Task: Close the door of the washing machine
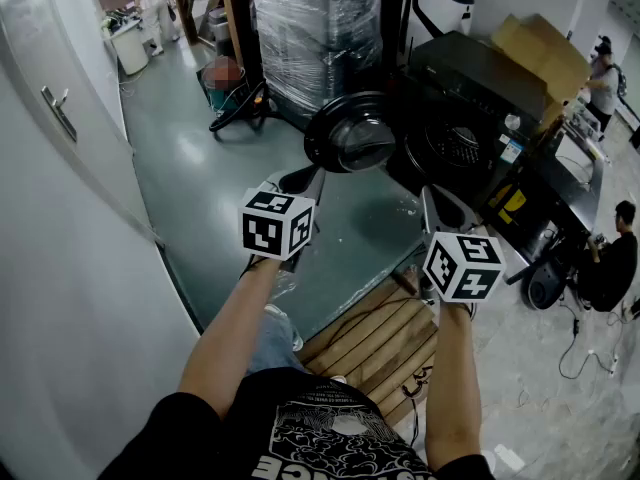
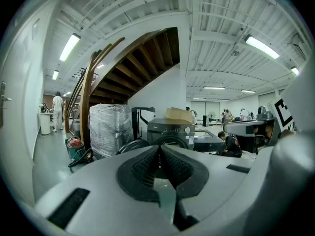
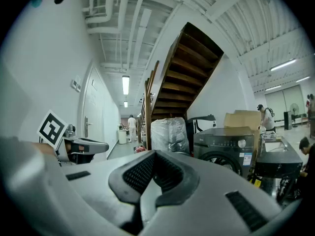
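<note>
The dark washing machine [image 1: 470, 118] stands ahead on the floor, its round door [image 1: 350, 133] swung open to the left with the glass bowl facing me. In the head view my left gripper [image 1: 305, 176] is held just short of the door's lower edge, apart from it, and my right gripper [image 1: 428, 196] sits below the machine's front. The left gripper view has the machine [image 2: 170, 132] and the door [image 2: 130, 145] beyond my left gripper [image 2: 158, 150], jaws together and empty. My right gripper [image 3: 151, 156] is also shut on nothing, with the machine [image 3: 226, 146] ahead to its right.
A plastic-wrapped pallet [image 1: 315, 33] stands behind the door, with a red vacuum [image 1: 225, 78] to its left. A cardboard box [image 1: 540, 48] rests behind the machine. A white wall and door [image 1: 60, 118] run along the left. Wooden slats [image 1: 385, 338] lie at my feet. A person [image 1: 610, 263] crouches at right.
</note>
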A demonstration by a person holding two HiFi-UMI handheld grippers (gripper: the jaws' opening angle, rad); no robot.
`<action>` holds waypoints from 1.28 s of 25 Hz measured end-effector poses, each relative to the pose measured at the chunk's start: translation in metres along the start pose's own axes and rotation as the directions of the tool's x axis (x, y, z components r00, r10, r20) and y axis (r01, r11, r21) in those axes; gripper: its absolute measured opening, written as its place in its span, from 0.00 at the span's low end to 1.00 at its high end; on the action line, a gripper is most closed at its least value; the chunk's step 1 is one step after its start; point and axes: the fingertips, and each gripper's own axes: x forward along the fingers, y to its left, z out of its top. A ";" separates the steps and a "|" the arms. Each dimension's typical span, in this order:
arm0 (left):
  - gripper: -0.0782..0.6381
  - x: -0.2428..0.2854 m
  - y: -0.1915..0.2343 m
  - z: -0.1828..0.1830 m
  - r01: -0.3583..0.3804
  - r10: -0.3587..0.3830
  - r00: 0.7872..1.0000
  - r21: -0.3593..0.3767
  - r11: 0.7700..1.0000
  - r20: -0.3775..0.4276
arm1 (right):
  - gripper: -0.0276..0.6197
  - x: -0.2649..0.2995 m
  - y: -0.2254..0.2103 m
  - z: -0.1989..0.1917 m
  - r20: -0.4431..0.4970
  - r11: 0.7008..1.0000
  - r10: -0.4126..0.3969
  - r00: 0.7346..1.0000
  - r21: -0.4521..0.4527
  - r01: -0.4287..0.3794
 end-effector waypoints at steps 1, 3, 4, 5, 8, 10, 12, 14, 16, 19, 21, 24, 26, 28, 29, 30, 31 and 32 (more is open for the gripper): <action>0.15 0.001 -0.001 0.000 0.003 -0.003 1.000 -0.005 1.000 0.000 | 0.07 -0.001 -0.001 0.002 0.006 1.000 -0.002 1.000 0.002 0.002; 0.16 0.003 -0.001 0.001 0.010 -0.010 1.000 -0.017 1.000 -0.002 | 0.07 -0.002 -0.001 0.004 0.014 1.000 -0.004 1.000 0.003 0.004; 0.16 0.004 -0.001 0.000 0.013 -0.013 1.000 -0.023 1.000 -0.003 | 0.07 -0.002 -0.001 0.004 0.013 1.000 -0.003 1.000 0.001 0.003; 0.16 0.004 -0.001 -0.001 0.014 -0.015 1.000 -0.027 1.000 -0.004 | 0.07 -0.002 -0.001 0.003 0.011 1.000 -0.001 1.000 -0.001 0.001; 0.16 0.007 -0.001 -0.003 0.015 -0.015 1.000 -0.032 0.999 -0.010 | 0.07 -0.001 0.000 0.002 0.011 1.000 0.012 1.000 0.005 -0.012; 0.16 0.007 0.000 -0.005 0.017 -0.017 1.000 -0.043 0.999 -0.014 | 0.07 0.000 0.001 0.001 0.009 1.000 0.020 1.000 0.008 -0.020; 0.16 0.006 0.001 -0.008 0.019 -0.020 1.000 -0.054 0.998 -0.020 | 0.07 0.001 0.004 0.000 0.004 1.000 0.027 1.000 0.006 -0.027; 0.16 0.005 0.003 -0.010 0.021 -0.023 0.999 -0.058 0.998 -0.025 | 0.07 0.003 0.007 0.000 0.002 0.999 0.035 0.999 0.005 -0.035; 0.16 0.005 0.007 -0.010 0.021 -0.022 0.999 -0.058 0.998 -0.027 | 0.07 0.007 0.011 0.000 0.002 0.999 0.046 0.999 0.008 -0.046; 0.16 0.007 0.017 -0.013 0.021 -0.023 0.999 -0.061 0.998 -0.033 | 0.07 0.018 0.018 -0.006 -0.008 0.998 0.062 0.998 0.011 -0.062; 0.16 0.011 0.022 -0.016 0.033 -0.035 0.999 -0.072 0.997 -0.036 | 0.07 0.027 0.018 -0.008 -0.016 0.998 0.065 0.998 0.009 -0.065; 0.16 0.016 0.035 -0.019 0.041 -0.044 0.998 -0.084 0.996 -0.039 | 0.07 0.043 0.022 -0.011 -0.026 0.997 0.072 0.997 0.012 -0.072; 0.16 0.020 0.048 -0.020 0.038 -0.042 0.998 -0.085 0.996 -0.044 | 0.07 0.055 0.027 -0.012 -0.033 0.997 0.081 0.996 0.012 -0.080; 0.17 0.026 0.060 -0.017 0.038 -0.042 0.998 -0.087 0.995 -0.041 | 0.07 0.068 0.030 -0.010 -0.035 0.996 0.086 0.996 0.004 -0.086; 0.17 0.030 0.066 -0.015 0.038 -0.042 0.998 -0.089 0.995 -0.038 | 0.07 0.074 0.031 -0.009 -0.034 0.996 0.089 0.995 0.001 -0.089; 0.18 0.035 0.071 -0.013 0.039 -0.042 0.998 -0.090 0.995 -0.036 | 0.07 0.081 0.032 -0.008 -0.034 0.996 0.091 0.995 -0.001 -0.091; 0.18 0.040 0.076 -0.011 0.040 -0.044 0.998 -0.089 0.995 -0.035 | 0.07 0.087 0.031 -0.007 -0.035 0.996 0.092 0.995 -0.002 -0.092; 0.19 0.046 0.081 -0.010 0.043 -0.046 0.998 -0.087 0.995 -0.036 | 0.07 0.094 0.031 -0.006 -0.036 0.996 0.093 0.995 -0.002 -0.093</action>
